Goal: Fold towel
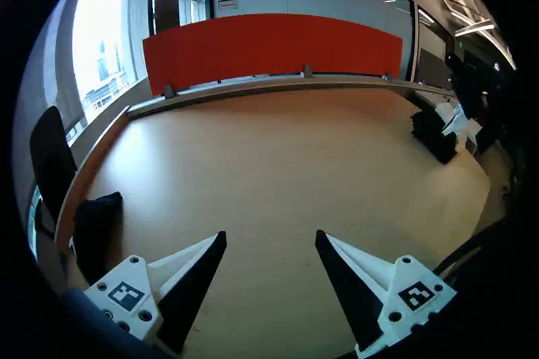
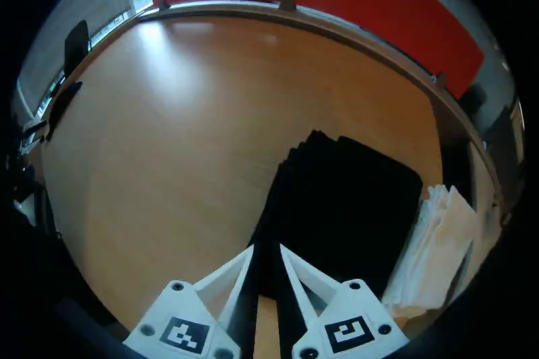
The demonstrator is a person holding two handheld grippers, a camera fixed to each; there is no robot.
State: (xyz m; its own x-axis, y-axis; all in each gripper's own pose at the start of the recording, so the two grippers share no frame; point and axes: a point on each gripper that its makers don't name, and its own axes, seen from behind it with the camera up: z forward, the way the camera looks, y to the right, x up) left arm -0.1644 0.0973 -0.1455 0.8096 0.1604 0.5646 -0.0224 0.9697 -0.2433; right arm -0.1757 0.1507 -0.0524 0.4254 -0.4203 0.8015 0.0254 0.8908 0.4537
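Note:
A pile of black towels (image 2: pixel 343 204) lies on the wooden table (image 2: pixel 168 143), right of centre in the right gripper view. My right gripper (image 2: pixel 267 251) is at the pile's near edge, its white fingers (image 2: pixel 232 278) drawn close with black cloth pinched between them. The same dark pile (image 1: pixel 434 137) appears small at the far right in the left gripper view. My left gripper (image 1: pixel 269 244) hovers over bare table (image 1: pixel 283 157), fingers wide apart with nothing between them.
Folded white towels (image 2: pixel 438 244) sit right of the black pile, near the table's edge. A red divider panel (image 1: pixel 269 49) runs along the far side of the table. A black chair (image 1: pixel 50 157) and a dark bundle (image 1: pixel 94 231) stand at the left edge.

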